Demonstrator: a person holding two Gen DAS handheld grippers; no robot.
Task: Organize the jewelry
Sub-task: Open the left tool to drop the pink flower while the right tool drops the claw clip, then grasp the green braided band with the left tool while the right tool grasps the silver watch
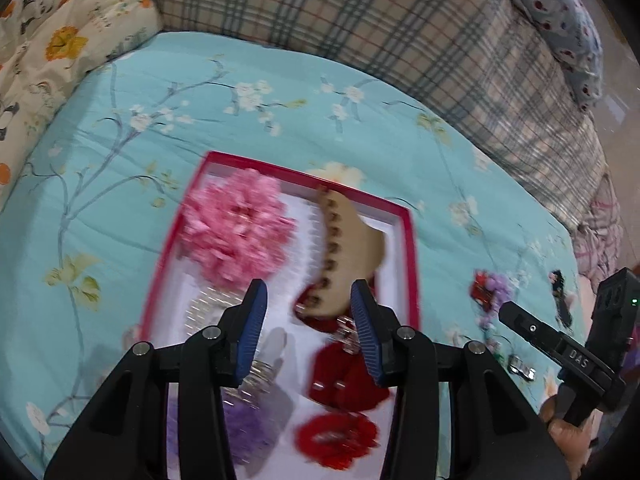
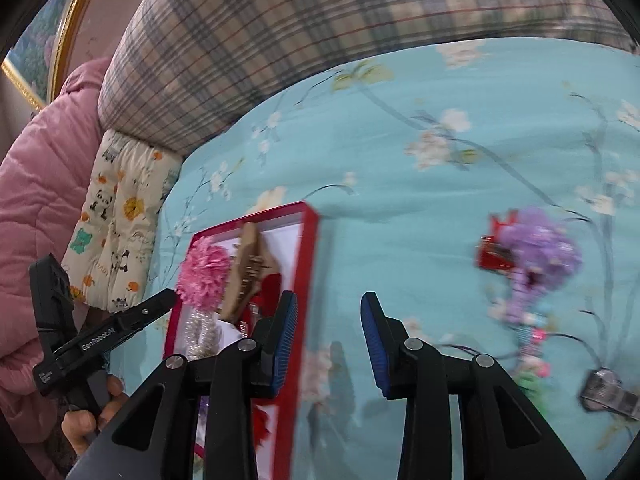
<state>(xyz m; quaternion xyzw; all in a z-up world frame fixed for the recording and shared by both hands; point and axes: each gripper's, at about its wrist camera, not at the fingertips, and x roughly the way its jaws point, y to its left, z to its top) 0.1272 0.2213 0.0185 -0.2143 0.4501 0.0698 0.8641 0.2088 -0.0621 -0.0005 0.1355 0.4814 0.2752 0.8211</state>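
A red-rimmed box with a white inside lies on the blue flowered bedspread. It holds a pink flower hairpiece, a tan claw clip, red hair pieces, a purple one and a pearl clip. My left gripper is open and empty, just above the box. My right gripper is open and empty over the bedspread, right of the box. A purple flower piece with a red clip and a silver clip lie loose on the bedspread to its right.
A plaid bolster runs along the far side of the bed. A panda-print pillow lies at the left. A pink padded jacket is at the left of the right wrist view. Small loose pieces lie right of the box.
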